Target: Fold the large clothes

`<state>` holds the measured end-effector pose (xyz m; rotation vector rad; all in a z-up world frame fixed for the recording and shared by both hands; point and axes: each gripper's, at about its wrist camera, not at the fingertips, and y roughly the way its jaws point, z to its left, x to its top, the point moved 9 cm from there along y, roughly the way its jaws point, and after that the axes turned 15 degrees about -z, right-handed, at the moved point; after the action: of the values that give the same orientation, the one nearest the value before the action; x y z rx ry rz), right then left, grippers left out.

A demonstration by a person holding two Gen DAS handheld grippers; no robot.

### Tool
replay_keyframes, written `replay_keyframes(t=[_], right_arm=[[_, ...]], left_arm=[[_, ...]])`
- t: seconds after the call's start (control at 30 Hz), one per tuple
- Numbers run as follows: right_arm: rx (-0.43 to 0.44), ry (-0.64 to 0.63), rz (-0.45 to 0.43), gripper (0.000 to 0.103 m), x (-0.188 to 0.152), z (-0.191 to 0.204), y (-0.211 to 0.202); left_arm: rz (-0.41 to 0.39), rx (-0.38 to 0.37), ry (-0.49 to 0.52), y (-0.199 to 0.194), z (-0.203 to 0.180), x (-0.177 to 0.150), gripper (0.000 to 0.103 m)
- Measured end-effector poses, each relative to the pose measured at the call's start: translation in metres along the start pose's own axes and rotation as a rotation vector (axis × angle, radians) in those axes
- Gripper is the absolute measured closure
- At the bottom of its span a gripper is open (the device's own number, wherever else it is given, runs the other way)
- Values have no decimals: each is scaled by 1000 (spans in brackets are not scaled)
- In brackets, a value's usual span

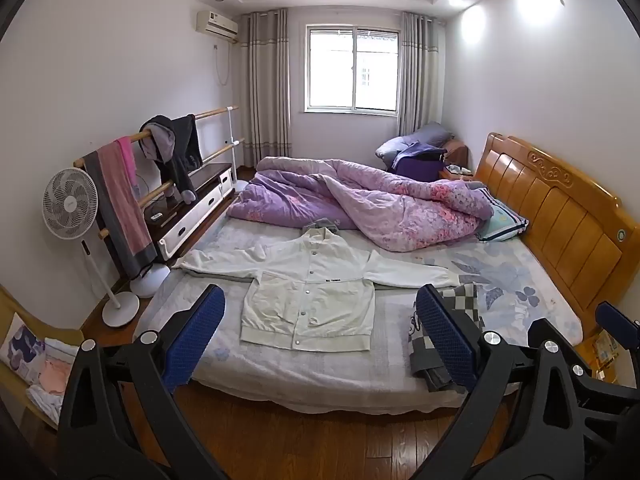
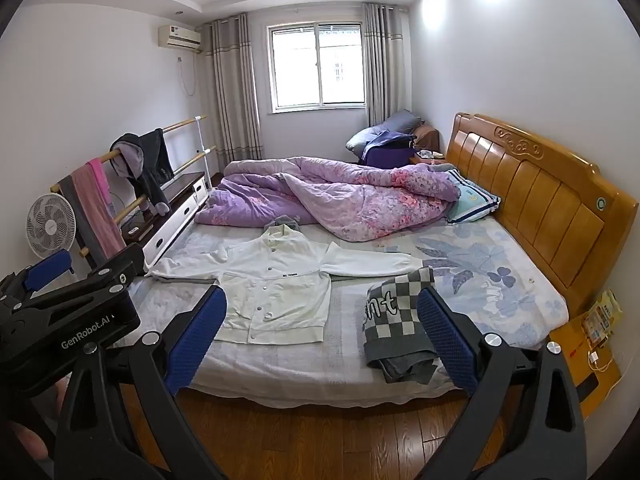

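Observation:
A white button-up jacket (image 1: 308, 284) lies flat, face up, on the bed (image 1: 320, 372) with both sleeves spread out; it also shows in the right wrist view (image 2: 276, 280). A folded grey-and-white checkered garment (image 2: 396, 320) lies to its right near the bed's front edge, also in the left wrist view (image 1: 460, 308). My left gripper (image 1: 320, 304) is open and empty, held back from the bed over the floor. My right gripper (image 2: 320, 308) is open and empty, also short of the bed. The left gripper's body (image 2: 64, 312) shows at the left of the right wrist view.
A crumpled purple quilt (image 1: 360, 200) and a pillow (image 1: 500, 220) lie at the far side of the bed. A wooden headboard (image 1: 560, 220) is at right. A fan (image 1: 72, 208), a rail with hung clothes (image 1: 160, 156) and a low cabinet (image 1: 192, 212) stand at left. Wood floor (image 1: 320, 440) lies below.

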<state>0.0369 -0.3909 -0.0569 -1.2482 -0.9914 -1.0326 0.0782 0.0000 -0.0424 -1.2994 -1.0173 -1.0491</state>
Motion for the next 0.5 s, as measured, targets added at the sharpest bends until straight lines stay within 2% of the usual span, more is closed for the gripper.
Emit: replay_keyframes(t=[0.5], right_arm=[[-1,-11,-8,10,0,3,1]], left_arm=[[12,-4,-17,1,0,-1,6]])
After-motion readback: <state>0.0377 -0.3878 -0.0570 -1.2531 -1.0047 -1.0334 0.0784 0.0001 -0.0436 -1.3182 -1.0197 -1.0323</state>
